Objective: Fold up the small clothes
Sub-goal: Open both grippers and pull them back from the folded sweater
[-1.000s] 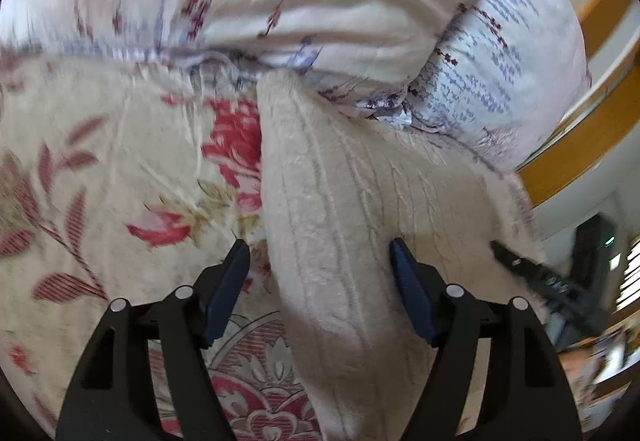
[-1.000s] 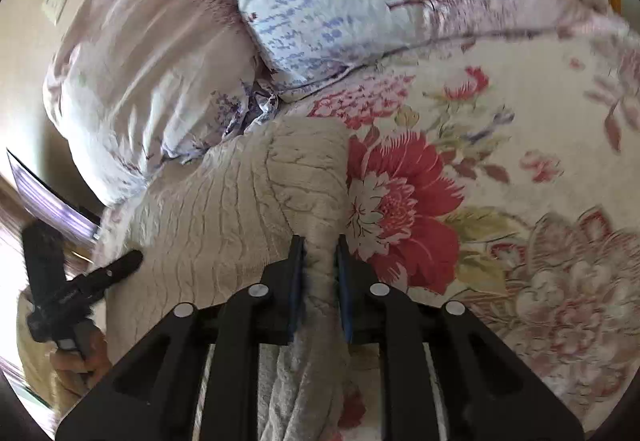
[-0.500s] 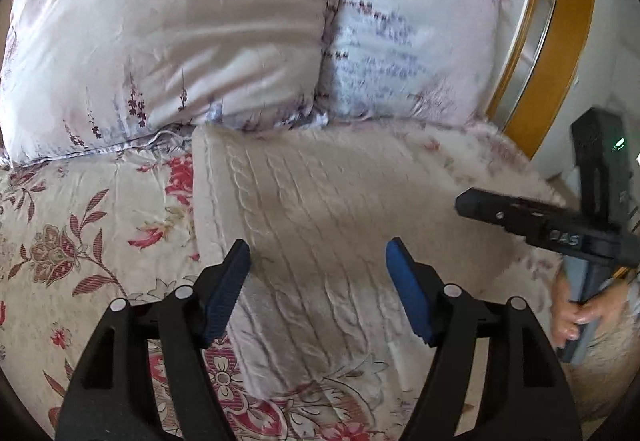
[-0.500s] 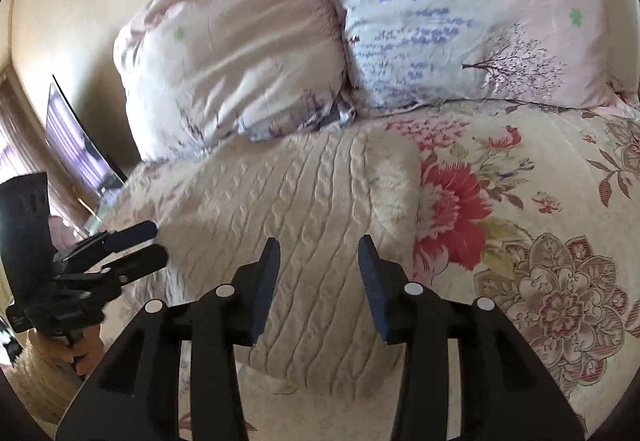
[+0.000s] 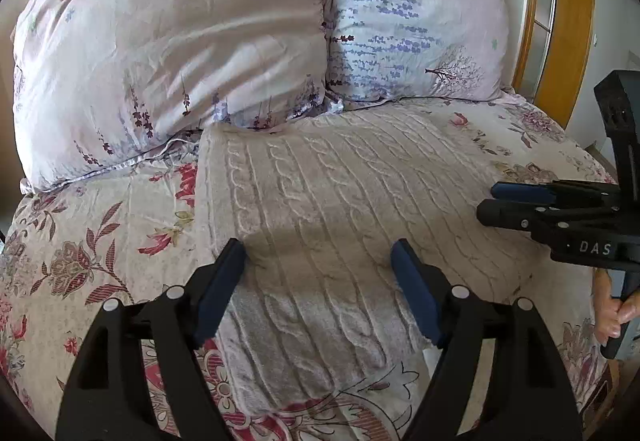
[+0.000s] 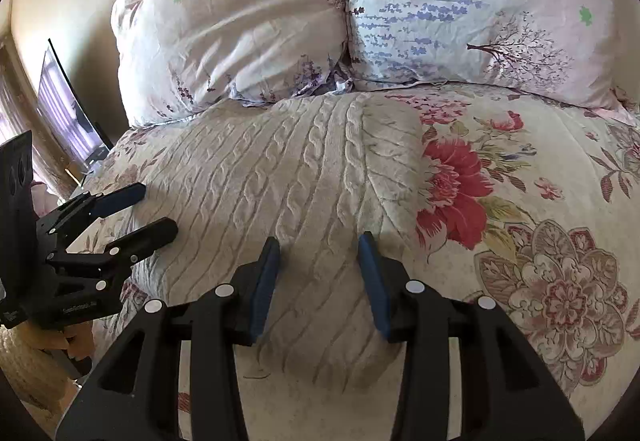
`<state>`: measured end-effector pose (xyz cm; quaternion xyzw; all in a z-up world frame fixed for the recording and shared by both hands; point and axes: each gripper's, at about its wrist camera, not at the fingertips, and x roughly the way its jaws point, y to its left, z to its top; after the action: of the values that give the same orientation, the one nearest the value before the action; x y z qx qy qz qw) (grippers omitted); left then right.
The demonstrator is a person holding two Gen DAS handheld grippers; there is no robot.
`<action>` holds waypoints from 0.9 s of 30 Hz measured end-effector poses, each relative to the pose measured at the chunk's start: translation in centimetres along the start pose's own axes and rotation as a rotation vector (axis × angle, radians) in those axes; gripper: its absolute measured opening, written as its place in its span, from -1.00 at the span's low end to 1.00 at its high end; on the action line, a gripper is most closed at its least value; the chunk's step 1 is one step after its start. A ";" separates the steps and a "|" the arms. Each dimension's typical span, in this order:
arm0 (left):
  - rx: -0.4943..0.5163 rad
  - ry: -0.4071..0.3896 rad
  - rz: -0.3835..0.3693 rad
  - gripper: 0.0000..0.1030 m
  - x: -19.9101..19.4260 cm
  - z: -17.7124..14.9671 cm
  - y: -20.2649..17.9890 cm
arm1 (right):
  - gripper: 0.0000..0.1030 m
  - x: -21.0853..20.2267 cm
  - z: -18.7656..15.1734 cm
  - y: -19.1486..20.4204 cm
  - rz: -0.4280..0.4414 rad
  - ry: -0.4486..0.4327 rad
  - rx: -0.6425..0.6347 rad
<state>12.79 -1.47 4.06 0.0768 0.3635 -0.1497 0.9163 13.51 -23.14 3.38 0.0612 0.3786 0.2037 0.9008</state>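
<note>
A cream cable-knit sweater (image 5: 340,193) lies folded flat on the floral bedspread (image 5: 80,241), its far edge against the pillows. My left gripper (image 5: 318,247) hovers over its near left part; the jaws are opening and nothing is pinched between them. In the right wrist view the same sweater (image 6: 280,169) fills the middle, and my right gripper (image 6: 320,239) stands open just above its near right part, holding nothing. Each gripper shows in the other's view: the right gripper (image 5: 489,200) at the sweater's right edge, the left gripper (image 6: 156,211) at its left edge.
Two flowered pillows, a pink one (image 5: 180,53) and a pale blue one (image 5: 408,21), lean at the head of the bed. A wooden frame (image 5: 568,21) stands beyond at the right. A dark screen (image 6: 64,109) sits off the bed's left side. A hand (image 5: 612,313) grips the right tool's handle.
My right gripper let go of the sweater's folded edge and opened. Both grippers drew back and rolled level, so the whole folded sweater and both pillows now show.
</note>
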 end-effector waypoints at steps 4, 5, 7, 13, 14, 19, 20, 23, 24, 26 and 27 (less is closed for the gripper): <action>-0.027 -0.023 -0.003 0.50 -1.5 -0.4 0.5 | -0.15 -1.8 -0.1 -0.3 -0.010 -0.019 0.056; -0.058 -0.033 -0.005 0.53 -2.3 -0.6 1.1 | -0.06 -2.5 -0.3 -0.6 -0.010 -0.032 0.076; -0.105 -0.047 0.008 0.73 -3.5 -1.2 2.2 | 0.30 -4.0 -0.7 -0.8 -0.045 -0.065 0.102; -0.180 -0.055 0.143 0.96 -6.2 -3.5 4.0 | 0.90 -6.0 -2.4 0.5 -0.150 -0.092 0.078; -0.177 -0.048 0.161 0.96 -6.4 -3.9 3.9 | 0.97 -6.0 -2.6 0.7 -0.168 -0.097 0.083; -0.176 0.007 0.203 0.96 -6.6 -5.3 3.1 | 0.97 -6.5 -3.9 2.7 -0.232 -0.125 0.066; -0.183 0.027 0.198 0.96 -6.5 -5.6 2.9 | 0.97 -6.4 -4.1 2.9 -0.237 -0.122 0.062; -0.191 0.070 0.200 0.96 -5.9 -6.3 2.3 | 0.97 -5.6 -4.6 3.6 -0.220 -0.090 0.049; -0.190 0.081 0.209 0.96 -5.8 -6.4 2.1 | 0.97 -5.2 -4.8 3.8 -0.223 -0.076 0.049; -0.187 0.089 0.217 0.96 -5.6 -6.7 1.7 | 0.97 -4.5 -5.3 4.2 -0.222 -0.055 0.041; -0.189 0.090 0.213 0.96 -5.5 -6.7 1.6 | 0.97 -4.1 -5.5 4.4 -0.224 -0.043 0.036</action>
<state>5.21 2.88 3.00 0.0349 0.4063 -0.0131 0.9130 5.58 -21.07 3.37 0.0389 0.3673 0.0936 0.9246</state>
